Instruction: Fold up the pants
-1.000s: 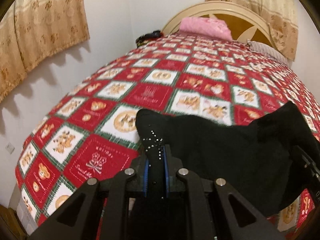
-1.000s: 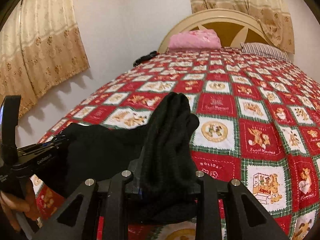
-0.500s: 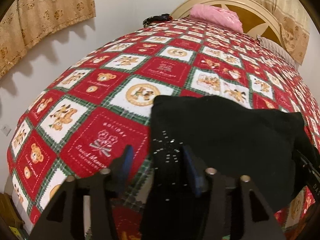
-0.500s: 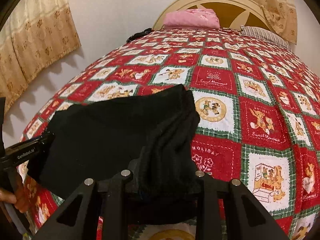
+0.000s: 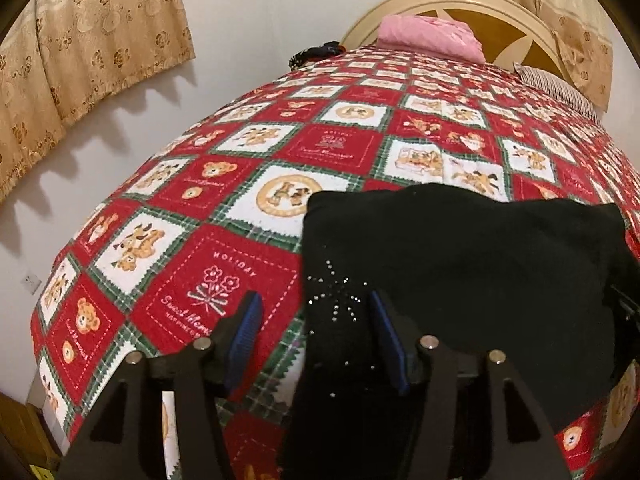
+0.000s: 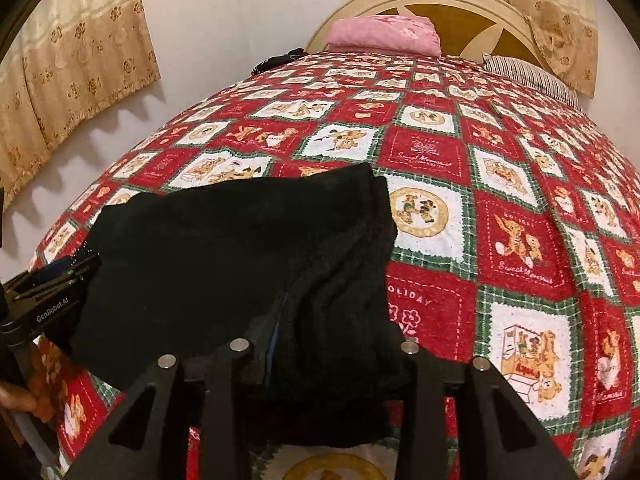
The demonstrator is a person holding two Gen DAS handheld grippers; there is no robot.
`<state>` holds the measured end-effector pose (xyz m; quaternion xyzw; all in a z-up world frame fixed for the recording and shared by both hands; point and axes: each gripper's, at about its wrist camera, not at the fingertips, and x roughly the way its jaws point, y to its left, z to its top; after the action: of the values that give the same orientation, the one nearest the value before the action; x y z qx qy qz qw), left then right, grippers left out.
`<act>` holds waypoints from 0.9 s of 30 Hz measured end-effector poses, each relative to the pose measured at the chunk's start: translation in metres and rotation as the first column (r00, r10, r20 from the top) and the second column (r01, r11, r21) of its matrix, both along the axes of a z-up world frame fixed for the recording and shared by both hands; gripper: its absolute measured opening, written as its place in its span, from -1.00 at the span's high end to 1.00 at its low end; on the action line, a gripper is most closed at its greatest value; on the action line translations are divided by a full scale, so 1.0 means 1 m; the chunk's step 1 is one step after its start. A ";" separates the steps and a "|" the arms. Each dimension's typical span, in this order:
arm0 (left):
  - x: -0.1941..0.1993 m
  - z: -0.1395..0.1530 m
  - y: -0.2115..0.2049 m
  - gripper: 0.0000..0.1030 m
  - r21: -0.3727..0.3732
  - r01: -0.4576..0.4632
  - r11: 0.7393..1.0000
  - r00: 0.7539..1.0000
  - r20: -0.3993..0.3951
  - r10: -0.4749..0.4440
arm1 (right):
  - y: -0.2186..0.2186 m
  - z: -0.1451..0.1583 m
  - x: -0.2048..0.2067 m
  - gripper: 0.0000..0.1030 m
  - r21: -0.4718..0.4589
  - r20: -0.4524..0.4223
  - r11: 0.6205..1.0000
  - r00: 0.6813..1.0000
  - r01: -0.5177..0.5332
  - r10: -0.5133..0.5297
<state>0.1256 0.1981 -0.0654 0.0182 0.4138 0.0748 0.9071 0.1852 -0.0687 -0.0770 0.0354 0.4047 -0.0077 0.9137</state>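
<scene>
Folding black pants (image 5: 460,264) on the quilted bedspread (image 5: 192,208), near its foot end; garment lying as a flat, roughly rectangular doubled-over panel, far edge squared off, near edge hanging toward both cameras.

Left gripper (image 5: 316,332): fingers spread wide, blue pads (image 5: 244,332) showing on both sides, gripping nothing. Rhinestone-studded corner of the pants sitting loose between the jaws, touching neither pad as far as visible.

Right gripper (image 6: 320,344): bunched thick edge of the pants filling the gap between fingers, sliver of blue pad (image 6: 276,336) peeking beside the cloth. Looking clamped on that edge, though fabric hiding most of the jaw line. Left tool body (image 6: 48,300) and the holding hand (image 6: 28,396) visible at the far side of the panel in the right wrist view.

Step in hand, judging by layout: laying down a fold, left side released, right side not yet let go. Roughly mid-task; panel looking wide enough for one more fold.

Next move probably calling for: releasing the right-hand edge flat without dragging the layer, then re-gripping both near corners for the next fold. Watching for the thick bunched seam on the right springing up or skewing the panel on release.

Beyond: pink bundle (image 6: 384,34) and striped pillow (image 6: 528,74) at the headboard (image 6: 460,12), well apart from the work.
</scene>
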 end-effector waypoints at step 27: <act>-0.003 -0.003 0.002 -0.31 -0.008 -0.011 1.000 1.000 0.014 0.011 | 0.010 0.033 -0.022 0.51 -0.027 0.081 0.998 0.995 -0.060 0.062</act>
<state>0.1221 0.1997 -0.0682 0.0116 0.4079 0.0781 0.9096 0.1629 -0.0586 -0.0443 0.0121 0.3680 0.0166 0.9296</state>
